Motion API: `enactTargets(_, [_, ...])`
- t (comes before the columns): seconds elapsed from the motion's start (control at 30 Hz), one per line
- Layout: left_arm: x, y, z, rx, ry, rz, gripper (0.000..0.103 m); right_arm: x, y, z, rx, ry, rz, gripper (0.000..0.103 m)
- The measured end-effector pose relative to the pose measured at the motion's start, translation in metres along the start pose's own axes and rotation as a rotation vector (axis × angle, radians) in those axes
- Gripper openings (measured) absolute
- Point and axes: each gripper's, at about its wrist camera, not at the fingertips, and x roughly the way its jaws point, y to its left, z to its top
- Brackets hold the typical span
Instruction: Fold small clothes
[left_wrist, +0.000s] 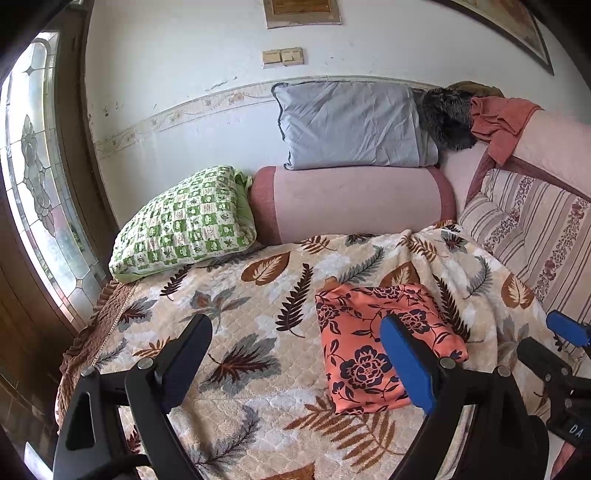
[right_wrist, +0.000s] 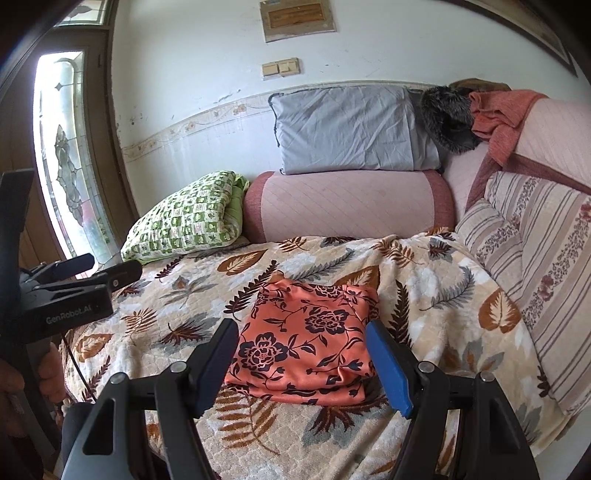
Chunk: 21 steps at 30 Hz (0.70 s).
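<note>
Squarely ahead of the right tongs (right_wrist: 301, 363) lay the folded orange floral garment (right_wrist: 306, 343), a flat, roughly square packet resting on the leaf-patterned blanket (right_wrist: 424, 280) that covered the bed. In the right wrist view it sat at twelve o'clock, framed between the two fingers, whose jaws stood wide apart and held nothing; the near edge of the packet appeared just beyond the fingertips, though whether they touched the cloth could not be told. From the left tongs (left_wrist: 295, 354) the same garment (left_wrist: 384, 347) lay off toward two o'clock, partly behind the blue pad of the right-hand finger, and those jaws too stood apart and empty over bare blanket. The right tongs were therefore judged the nearer and better lined up. The packet's slightly longer axis seemed to run from six toward twelve o'clock as the right tongs saw it, with layered edges showing along the near side, so the folding looked largely done. Any further move, whether one more fold or lifting the packet aside, would likely fall to the right tongs, the left having to swing toward three o'clock first. The slippery-looking fabric might slide open if pinched through only the top layer.
</note>
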Motion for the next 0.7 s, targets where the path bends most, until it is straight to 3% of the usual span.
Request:
enactTargets(0.4, [-0.006, 0.009, 0.000, -0.033, -0.013, 0.000, 0.092, 0.006, 0.001, 0.001, 0.045, 0.034, -0.055, 0.075])
enactTargets(0.7, [-0.005, 0.015, -0.004, -0.048, -0.010, 0.005, 0.092, 0.007, 0.011, 0.001, 0.053, 0.041, -0.033, 0.075])
